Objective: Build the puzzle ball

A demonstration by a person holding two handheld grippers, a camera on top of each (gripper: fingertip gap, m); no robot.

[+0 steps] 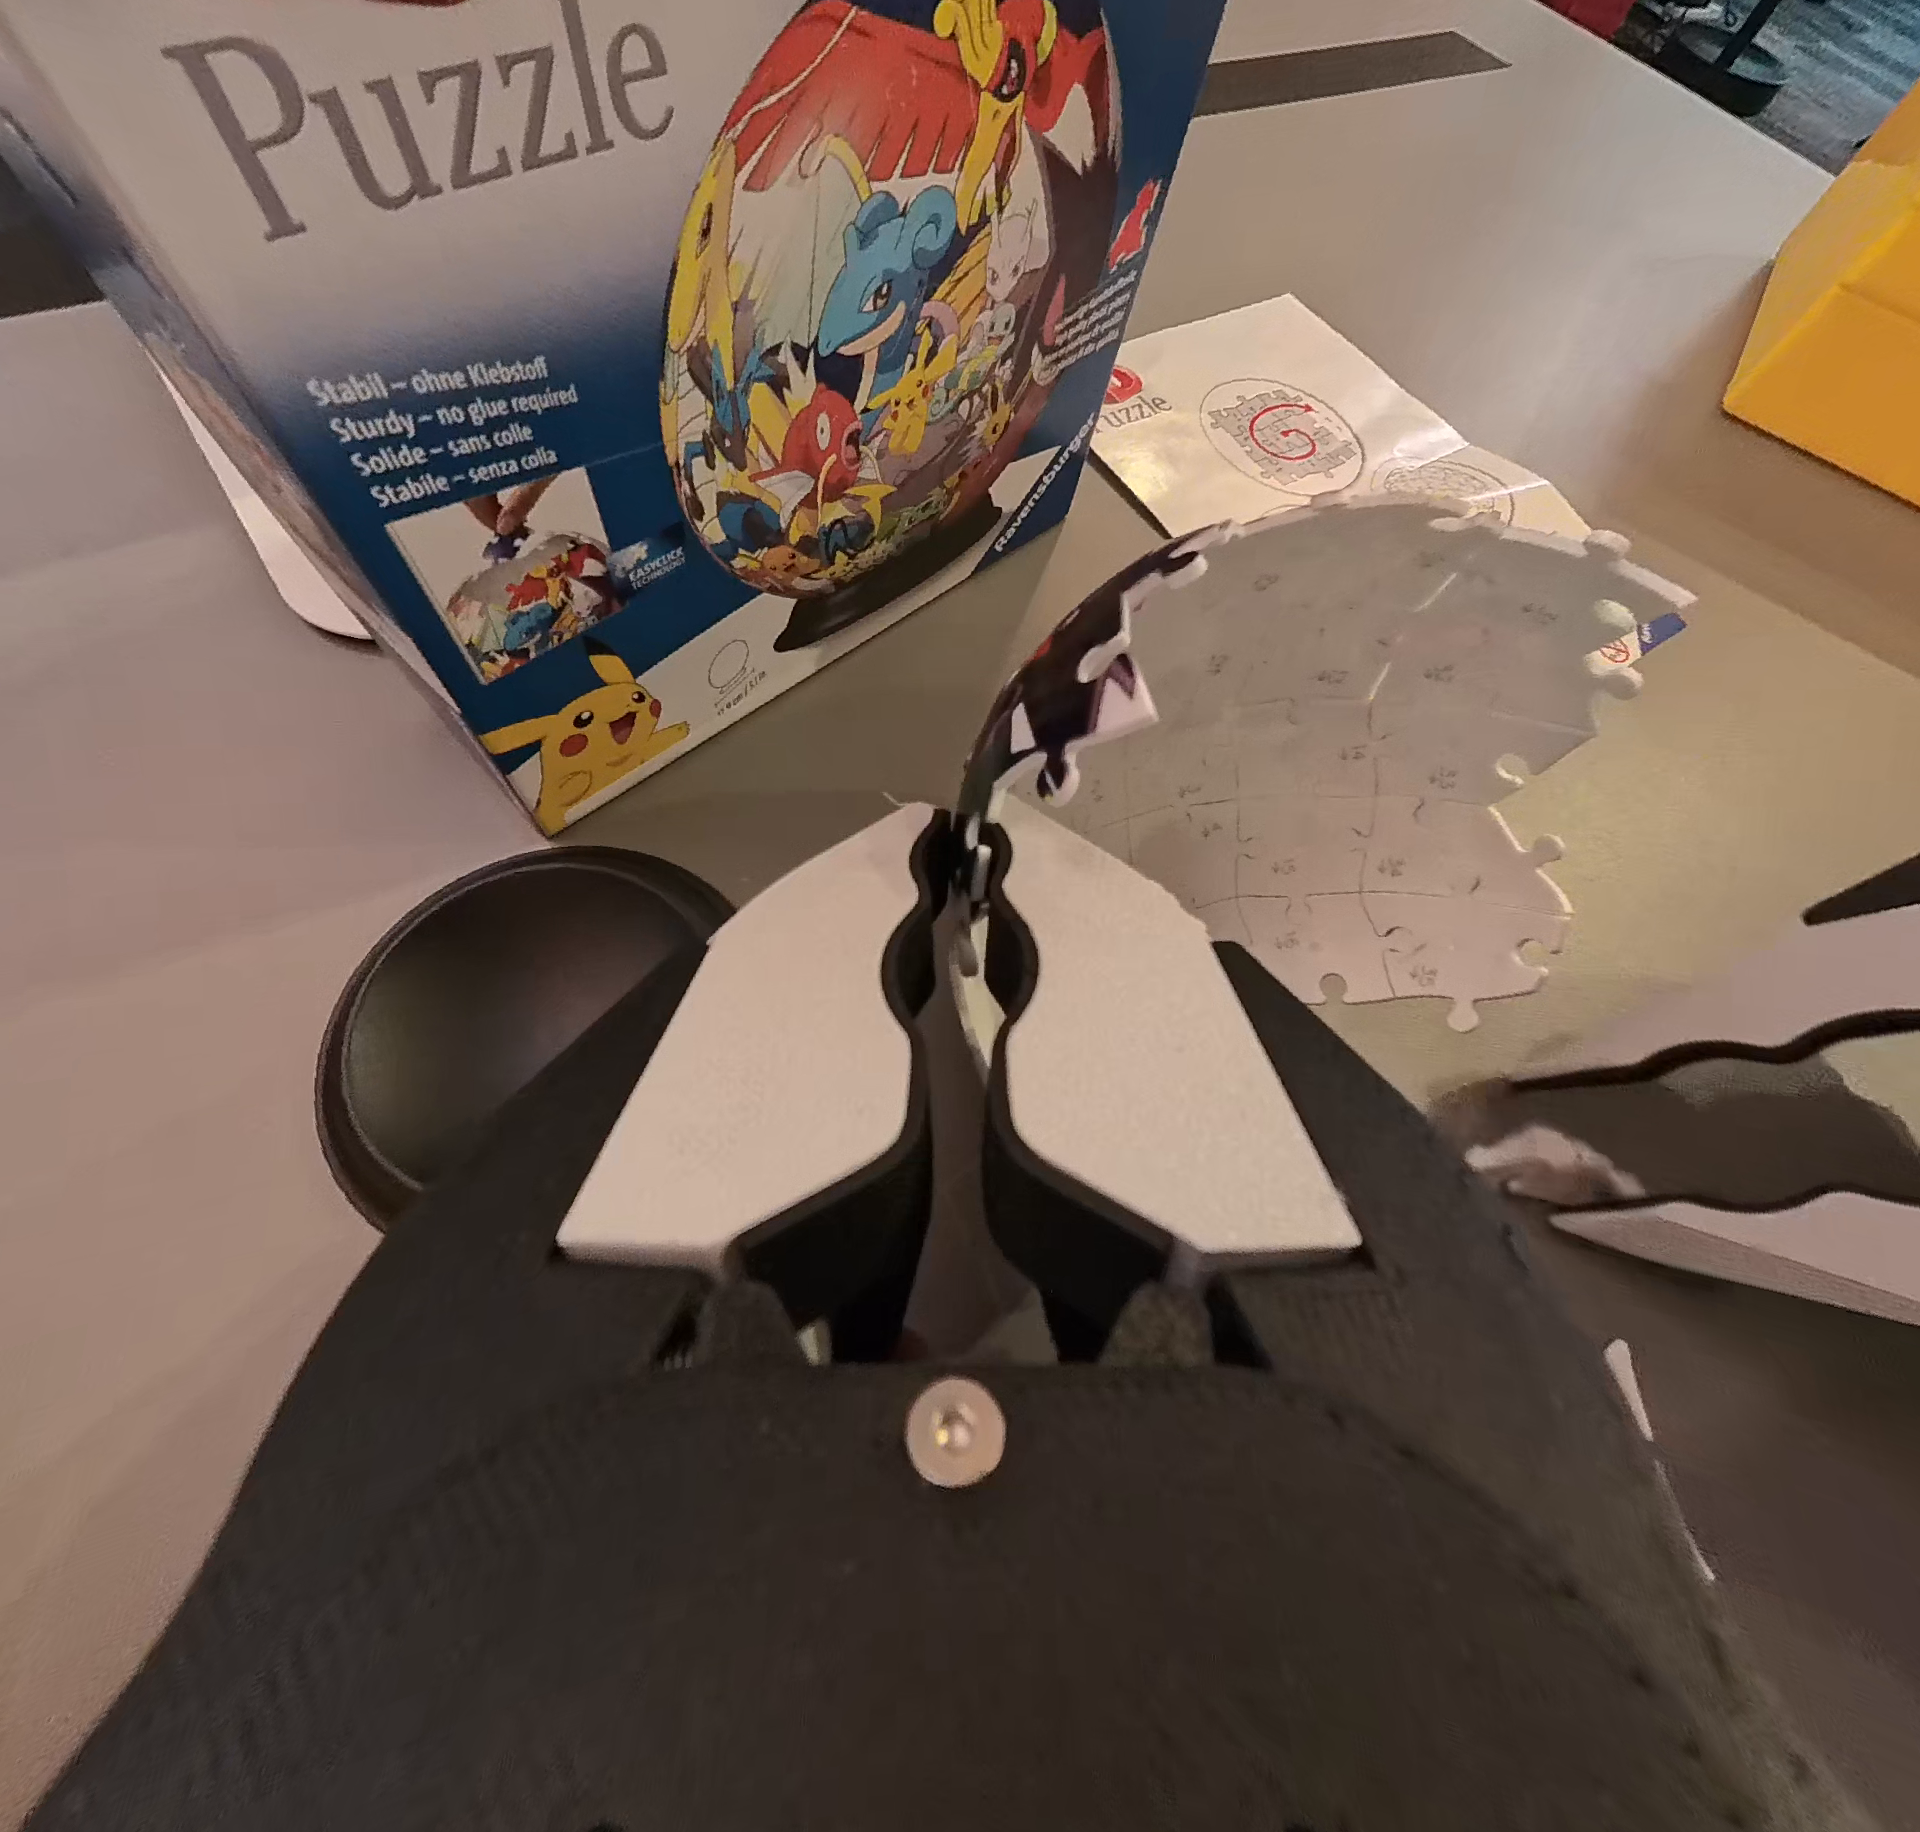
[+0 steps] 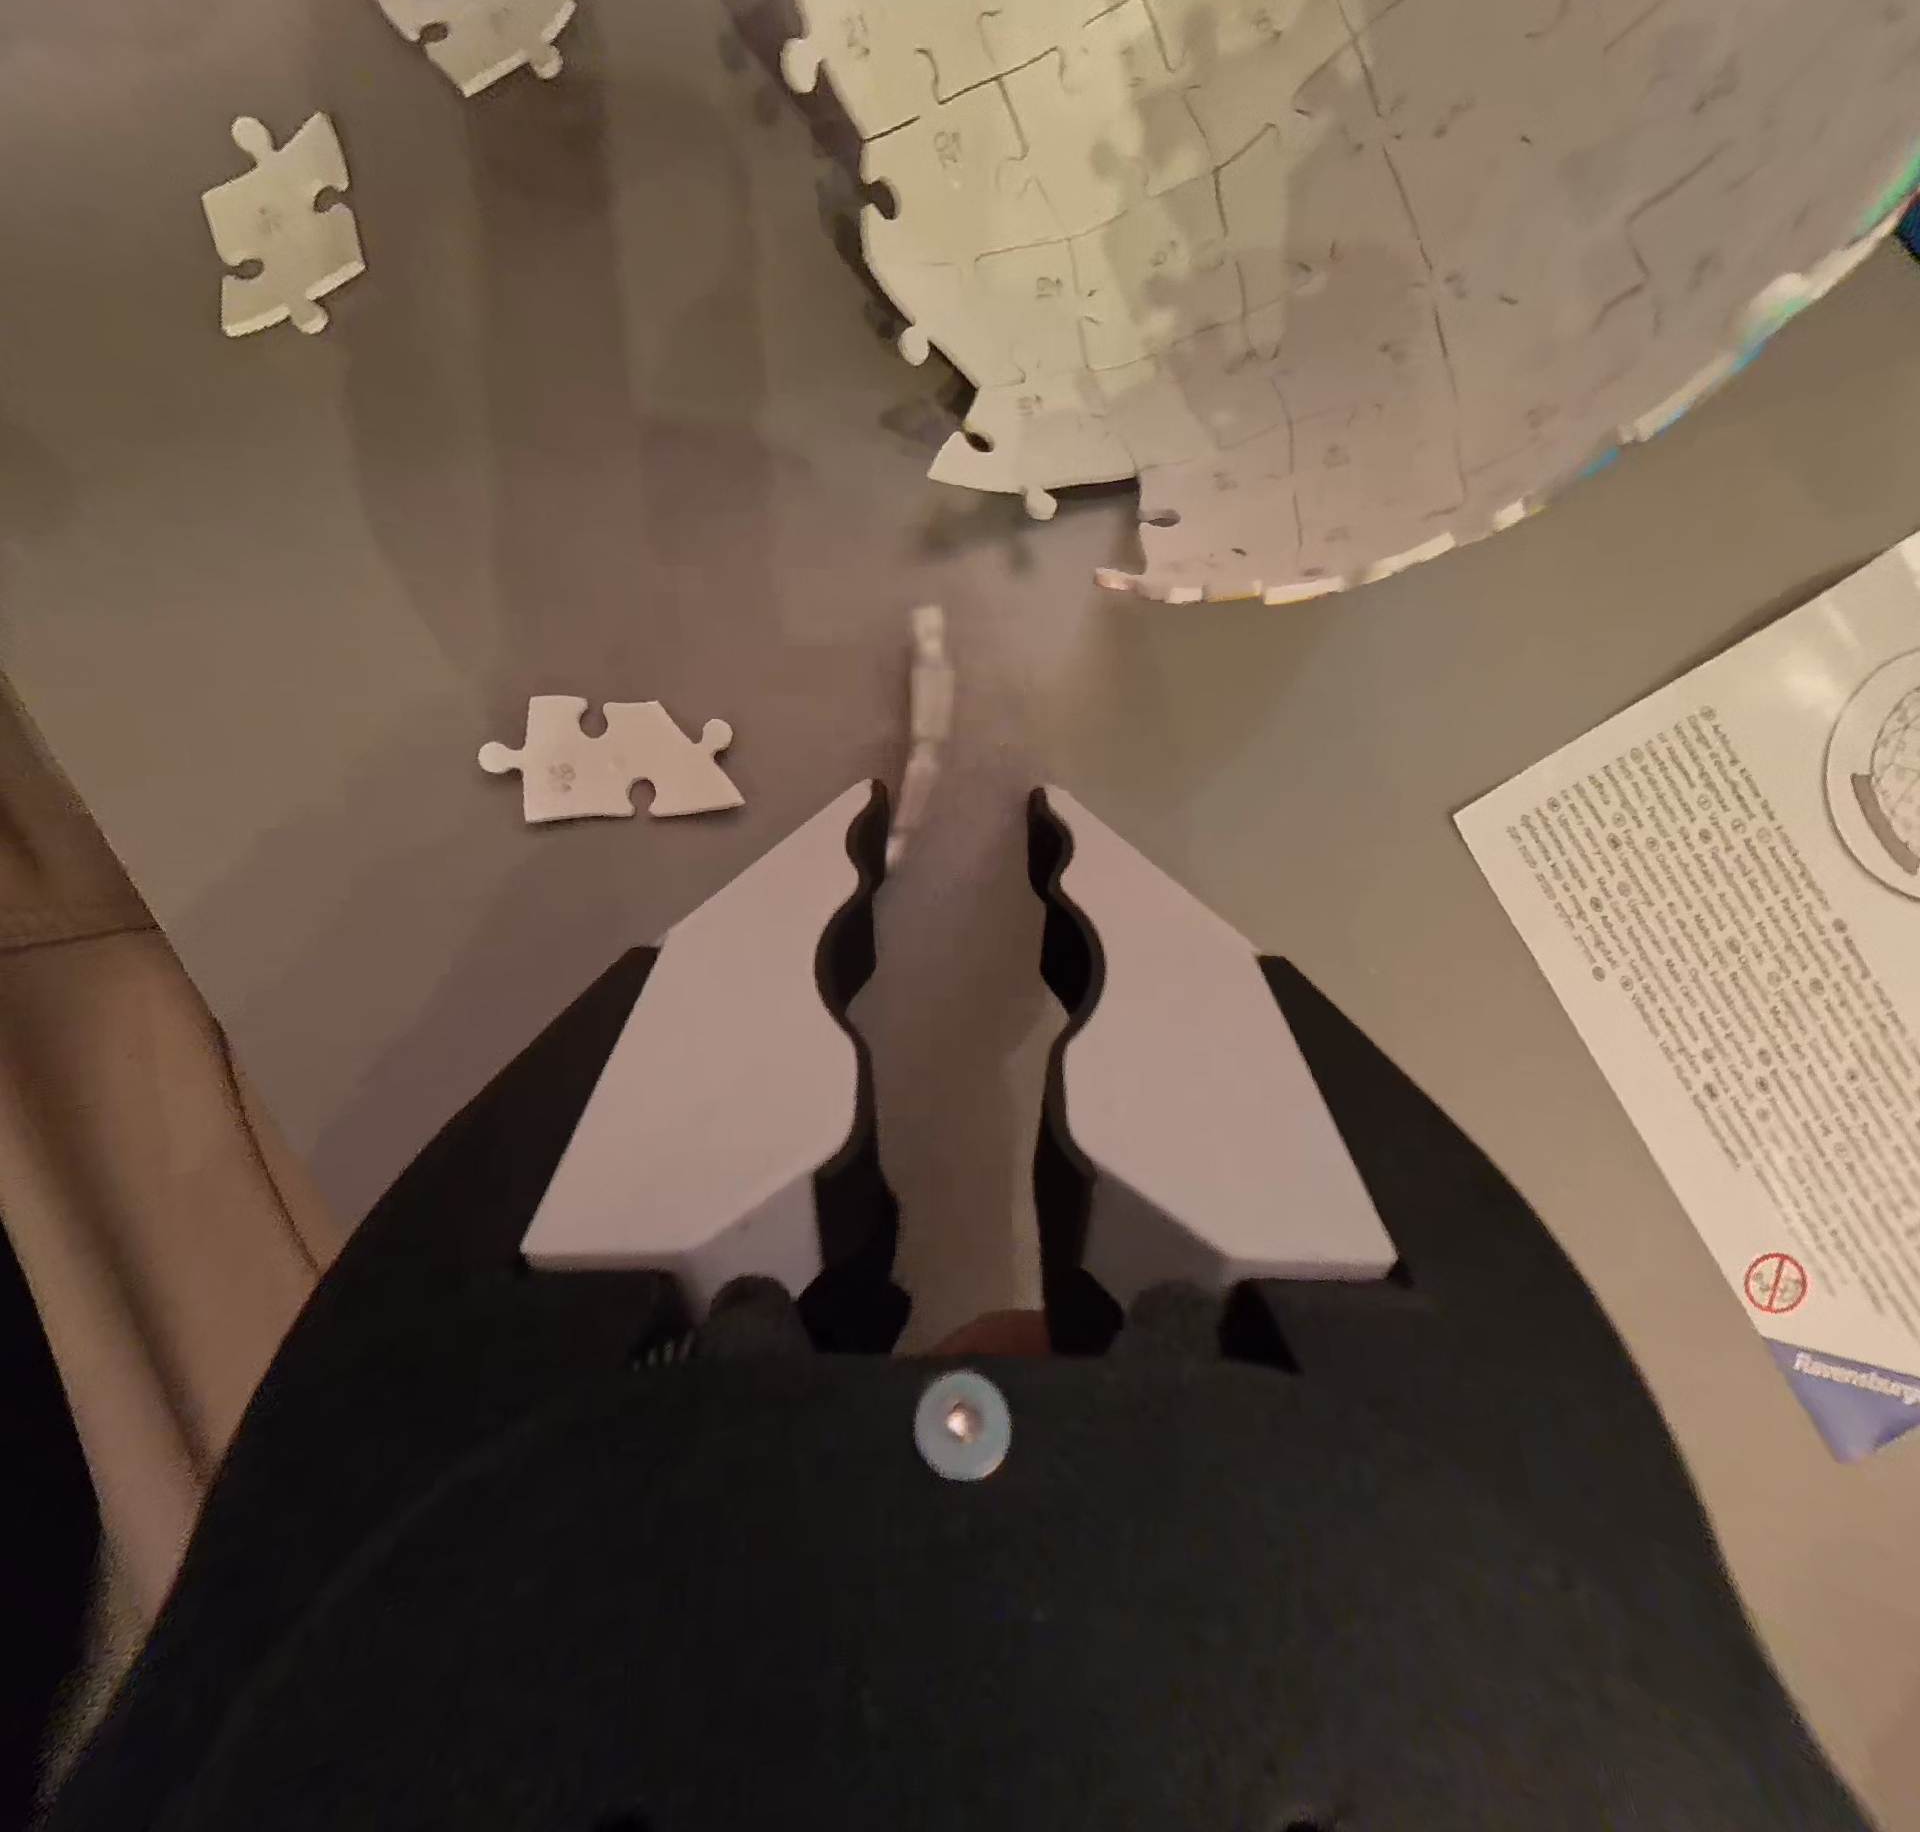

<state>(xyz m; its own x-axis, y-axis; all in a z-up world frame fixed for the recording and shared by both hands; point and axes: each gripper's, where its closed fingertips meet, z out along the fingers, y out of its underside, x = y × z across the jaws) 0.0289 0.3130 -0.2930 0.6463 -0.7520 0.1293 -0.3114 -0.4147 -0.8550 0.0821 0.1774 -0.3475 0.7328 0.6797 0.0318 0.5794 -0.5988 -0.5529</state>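
My left gripper (image 1: 961, 847) is shut on the rim of the part-built puzzle ball shell (image 1: 1351, 743). It holds the shell up with the white numbered inside facing the camera and the dark printed outside (image 1: 1060, 702) showing at the left edge. The shell also fills the top of the right wrist view (image 2: 1247, 224). My right gripper (image 2: 956, 806) has its jaws apart below the shell. A blurred puzzle piece (image 2: 925, 712) stands edge-on just beyond the tip of its left finger. The right gripper also shows in the left wrist view (image 1: 1496, 1148).
Three loose white pieces (image 2: 613, 759) (image 2: 281, 224) (image 2: 473, 11) lie face-down on the grey table. The round black stand (image 1: 499, 1013) sits left of my left gripper, with the puzzle box (image 1: 623, 328) behind it. An instruction sheet (image 2: 1714, 951) and a yellow box (image 1: 1849, 328) lie to the right.
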